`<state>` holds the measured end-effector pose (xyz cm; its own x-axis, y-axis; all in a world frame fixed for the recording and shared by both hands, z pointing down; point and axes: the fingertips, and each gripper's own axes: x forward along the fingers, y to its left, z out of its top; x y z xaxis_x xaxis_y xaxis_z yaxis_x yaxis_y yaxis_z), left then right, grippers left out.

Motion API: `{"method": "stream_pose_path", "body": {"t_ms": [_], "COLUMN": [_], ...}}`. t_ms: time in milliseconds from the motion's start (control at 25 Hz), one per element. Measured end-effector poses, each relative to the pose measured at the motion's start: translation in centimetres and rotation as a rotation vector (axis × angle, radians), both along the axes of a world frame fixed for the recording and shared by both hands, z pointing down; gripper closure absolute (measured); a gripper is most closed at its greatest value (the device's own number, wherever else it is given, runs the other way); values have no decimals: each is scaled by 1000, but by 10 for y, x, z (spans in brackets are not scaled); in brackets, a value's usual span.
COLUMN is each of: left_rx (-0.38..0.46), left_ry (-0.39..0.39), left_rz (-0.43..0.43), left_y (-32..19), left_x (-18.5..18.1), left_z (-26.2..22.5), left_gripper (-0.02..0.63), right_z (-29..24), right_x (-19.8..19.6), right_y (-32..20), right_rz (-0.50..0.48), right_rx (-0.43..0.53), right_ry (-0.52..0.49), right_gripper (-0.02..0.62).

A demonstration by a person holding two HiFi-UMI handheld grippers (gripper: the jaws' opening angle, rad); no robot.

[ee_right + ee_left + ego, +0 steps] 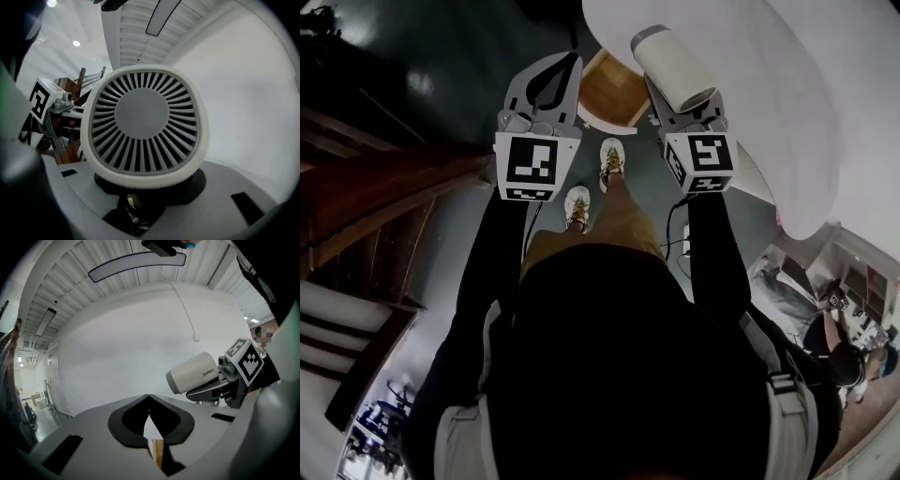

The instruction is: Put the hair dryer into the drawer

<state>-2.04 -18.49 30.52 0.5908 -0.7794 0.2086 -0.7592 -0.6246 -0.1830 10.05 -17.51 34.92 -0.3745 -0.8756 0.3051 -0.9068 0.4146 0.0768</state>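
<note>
Hair dryer (675,67) is held well above the floor (441,56), its handle clamped between the jaws of the right tool (138,202), with open air all round the barrel. Its long axis runs along the tool and away from the person, with the grey nozzle end forward and the slotted rear grille facing the right gripper view. The left tool (571,64) hangs beside it but apart, jaws closed tip to tip on nothing. Below and between the tools lies a pale-edged wooden piece (614,89); whether it is the drawer cannot be told. Dark glossy floor surrounds the person's shoes (612,159). Dark wooden furniture (384,187) stands at the left and a broad white wall (131,343) ahead.
</note>
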Motion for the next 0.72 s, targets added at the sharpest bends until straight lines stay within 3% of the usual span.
{"method": "stream_pose_path", "body": {"t_ms": [320,720], "left_rx": [-66,-153], "left_ry": [19,28], "left_rz": [-47,-131], "left_y": [-28,-37], "left_x": [4,-22], "left_z": [27,65], "left_gripper": [591,589], "right_z": [43,122], "right_x": [-19,-63], "right_y": [-35,-21], "right_rz": [-188,-500], "right_rx": [-71,-191], "right_ry": [109,267], "right_gripper": [390,390]}}
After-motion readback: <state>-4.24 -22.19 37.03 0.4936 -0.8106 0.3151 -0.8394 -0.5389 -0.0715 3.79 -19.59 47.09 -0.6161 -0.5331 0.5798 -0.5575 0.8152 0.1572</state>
